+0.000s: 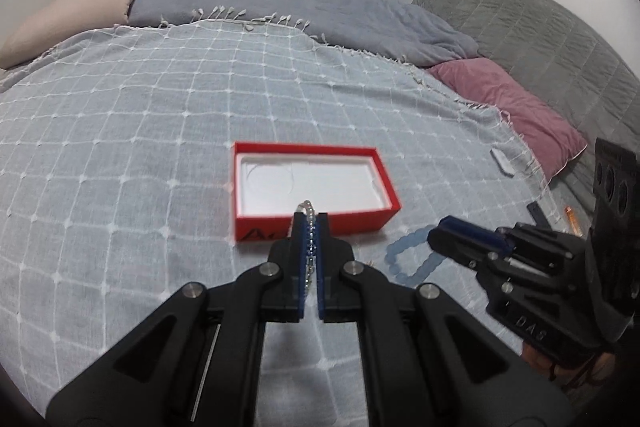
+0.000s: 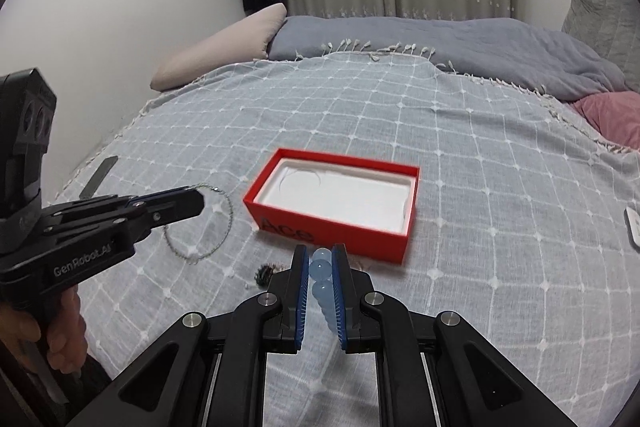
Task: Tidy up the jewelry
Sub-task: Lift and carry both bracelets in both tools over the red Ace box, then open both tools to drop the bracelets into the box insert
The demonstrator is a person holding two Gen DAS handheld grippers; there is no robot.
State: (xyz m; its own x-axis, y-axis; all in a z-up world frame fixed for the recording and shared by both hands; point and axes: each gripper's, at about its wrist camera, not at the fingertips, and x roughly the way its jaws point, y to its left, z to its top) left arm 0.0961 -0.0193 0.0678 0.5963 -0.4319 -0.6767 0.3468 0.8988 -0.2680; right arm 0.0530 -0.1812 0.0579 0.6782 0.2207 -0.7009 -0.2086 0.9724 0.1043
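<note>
**Jewelry pinched in both grippers, box just ahead**

Jewelry is in hand on both sides; the left gripper (image 1: 311, 227) is clenched on a thin silver chain bracelet (image 2: 224, 223), whose loop hangs below its tips; the right gripper (image 2: 320, 259) grasps a pale blue bead bracelet (image 2: 322, 281), beads lined up along the pads. Straight ahead of both lies the open red box (image 1: 312, 183), long axis crosswise to the jaws, on the checked blue bedspread (image 1: 160, 107); its white tray looks empty. Neither hand seems clearly nearer. A small dark item (image 2: 265, 273) lies on the spread near the right gripper's tips; I cannot identify it.
</note>
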